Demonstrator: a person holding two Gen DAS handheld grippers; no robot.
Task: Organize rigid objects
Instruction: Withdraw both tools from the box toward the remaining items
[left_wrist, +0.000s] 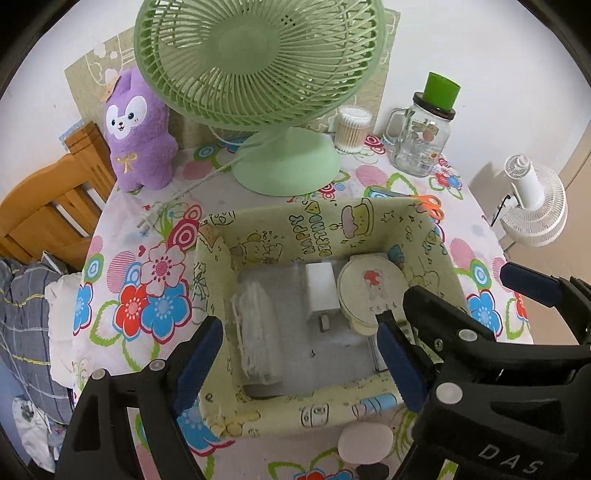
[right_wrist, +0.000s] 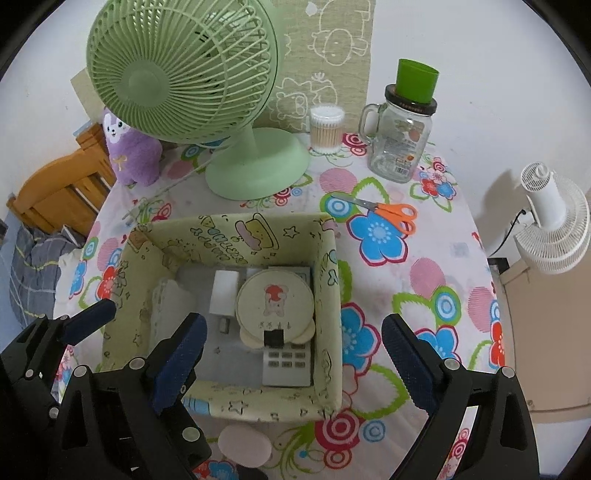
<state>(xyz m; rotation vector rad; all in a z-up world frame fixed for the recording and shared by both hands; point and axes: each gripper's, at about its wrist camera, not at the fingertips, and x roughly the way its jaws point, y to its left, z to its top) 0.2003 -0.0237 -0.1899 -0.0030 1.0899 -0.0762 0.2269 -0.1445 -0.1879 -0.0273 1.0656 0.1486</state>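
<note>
A yellow fabric storage box (left_wrist: 325, 410) (right_wrist: 258, 406) sits on the flowered table. Inside lie a white charger plug (left_wrist: 320, 291) (right_wrist: 223, 293), a round cream mirror case (left_wrist: 373, 291) (right_wrist: 275, 304), a grey calculator (right_wrist: 286, 363) under it, and a white bundle (left_wrist: 256, 332) (right_wrist: 168, 306). My left gripper (left_wrist: 299, 365) is open and empty above the box's near side. My right gripper (right_wrist: 295, 365) is open and empty, one finger inside the box and one outside its right wall. Orange scissors (right_wrist: 391, 214) (left_wrist: 430, 205) lie behind the box. A pink oval object (left_wrist: 365, 443) (right_wrist: 243, 445) lies in front.
A green fan (left_wrist: 258, 66) (right_wrist: 181, 77), a purple plush (left_wrist: 138, 129) (right_wrist: 129, 151), a cotton-swab tub (left_wrist: 351, 127) (right_wrist: 325, 127) and a glass jar with a green cup on top (left_wrist: 421, 136) (right_wrist: 400, 136) stand at the back. A white fan (right_wrist: 554, 229) stands right, a wooden chair (left_wrist: 51, 206) left.
</note>
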